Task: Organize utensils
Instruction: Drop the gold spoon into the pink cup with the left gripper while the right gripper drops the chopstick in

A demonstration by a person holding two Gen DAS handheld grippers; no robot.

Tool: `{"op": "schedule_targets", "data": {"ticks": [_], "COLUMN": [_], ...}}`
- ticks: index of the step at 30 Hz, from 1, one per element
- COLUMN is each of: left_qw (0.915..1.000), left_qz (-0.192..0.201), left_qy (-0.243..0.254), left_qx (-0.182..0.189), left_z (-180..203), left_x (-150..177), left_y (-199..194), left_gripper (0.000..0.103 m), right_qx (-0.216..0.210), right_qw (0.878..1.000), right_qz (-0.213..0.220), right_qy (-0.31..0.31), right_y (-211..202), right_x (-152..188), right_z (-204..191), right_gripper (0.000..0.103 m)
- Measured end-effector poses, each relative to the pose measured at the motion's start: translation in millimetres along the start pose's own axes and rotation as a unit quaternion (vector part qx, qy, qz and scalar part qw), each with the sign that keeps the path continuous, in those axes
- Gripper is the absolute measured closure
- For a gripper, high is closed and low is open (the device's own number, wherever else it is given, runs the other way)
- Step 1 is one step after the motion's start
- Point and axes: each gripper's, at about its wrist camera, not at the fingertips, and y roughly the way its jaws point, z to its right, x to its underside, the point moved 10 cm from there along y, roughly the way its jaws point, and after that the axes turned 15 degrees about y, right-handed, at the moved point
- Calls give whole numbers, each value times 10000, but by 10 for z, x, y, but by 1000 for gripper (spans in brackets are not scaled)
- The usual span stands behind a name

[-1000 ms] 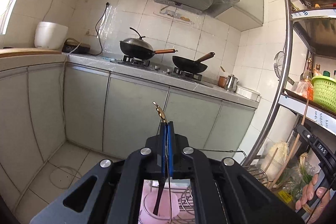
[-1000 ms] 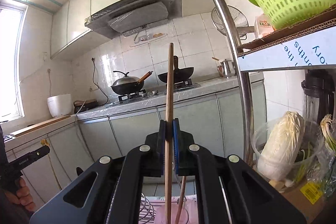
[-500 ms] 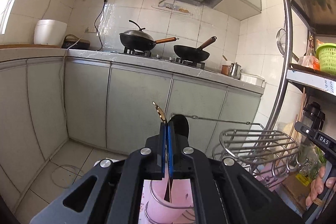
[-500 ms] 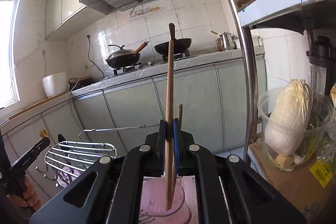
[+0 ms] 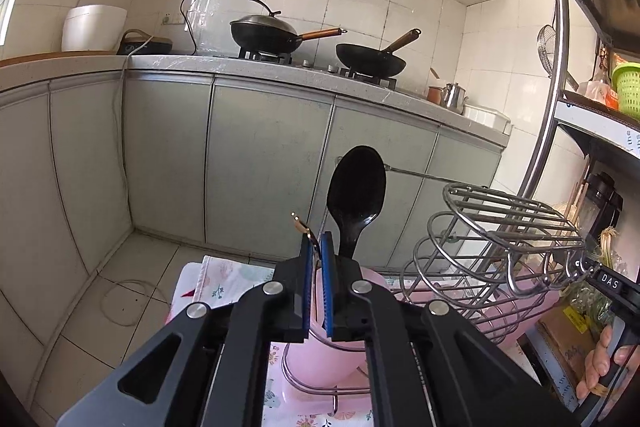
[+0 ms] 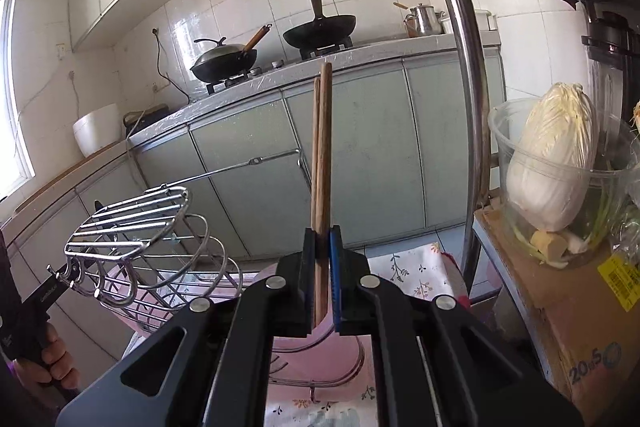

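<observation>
My left gripper [image 5: 316, 247] is over a pink cup [image 5: 320, 359] that sits in a wire ring. Its jaws are opening: a narrow gap shows between the blue pads. A thin gold-ended utensil [image 5: 301, 223] stands in that gap, leaning on the left pad. A black spoon [image 5: 356, 187] stands upright in the cup just behind. My right gripper [image 6: 322, 239] is shut on a wooden chopstick [image 6: 325, 147] whose lower end reaches down into the pink cup [image 6: 320, 351]. A second chopstick stands close beside it.
A steel wire rack [image 5: 500, 227] stands beside the cup on a floral cloth [image 5: 224, 279]. A shelf post [image 6: 460, 67], a bowl holding a cabbage [image 6: 556, 163] and a cardboard box [image 6: 580, 327] crowd the right. Grey cabinets and a counter with woks lie behind.
Both grippers have sunk toward the pink cup, carrying their utensils down into it. The left pads have parted slightly. The black spoon and the wire rack have risen into view.
</observation>
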Motion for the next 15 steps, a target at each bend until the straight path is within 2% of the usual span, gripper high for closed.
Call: {"op": "schedule_targets", "data": {"ticks": [4, 6, 9, 11, 13, 15], "left_qw": [10000, 9999, 9998, 9997, 9997, 9997], "left_qz": [-61, -108, -162, -180, -195, -196], "left_qy": [20, 14, 34, 71, 80, 75], "left_qx": [70, 93, 128, 130, 141, 151], "left_z": [23, 37, 57, 68, 76, 79], "left_x": [3, 5, 22, 40, 48, 56], "left_y": [-18, -32, -55, -83, -117, -164], "left_gripper": [78, 73, 72, 72, 72, 72], "right_qx": [51, 84, 129, 138, 98, 104], "right_qw": [9999, 9997, 9993, 9992, 9993, 9993], "right_qz": [-155, -232, -362, -378, -369, -355], "right_qy": [16, 16, -2, 19, 48, 32], "right_y": [27, 36, 41, 24, -14, -58], "right_x": [35, 49, 70, 71, 70, 68], "right_z": [12, 11, 20, 31, 30, 35], "right_gripper": [96, 95, 93, 81, 63, 59]}}
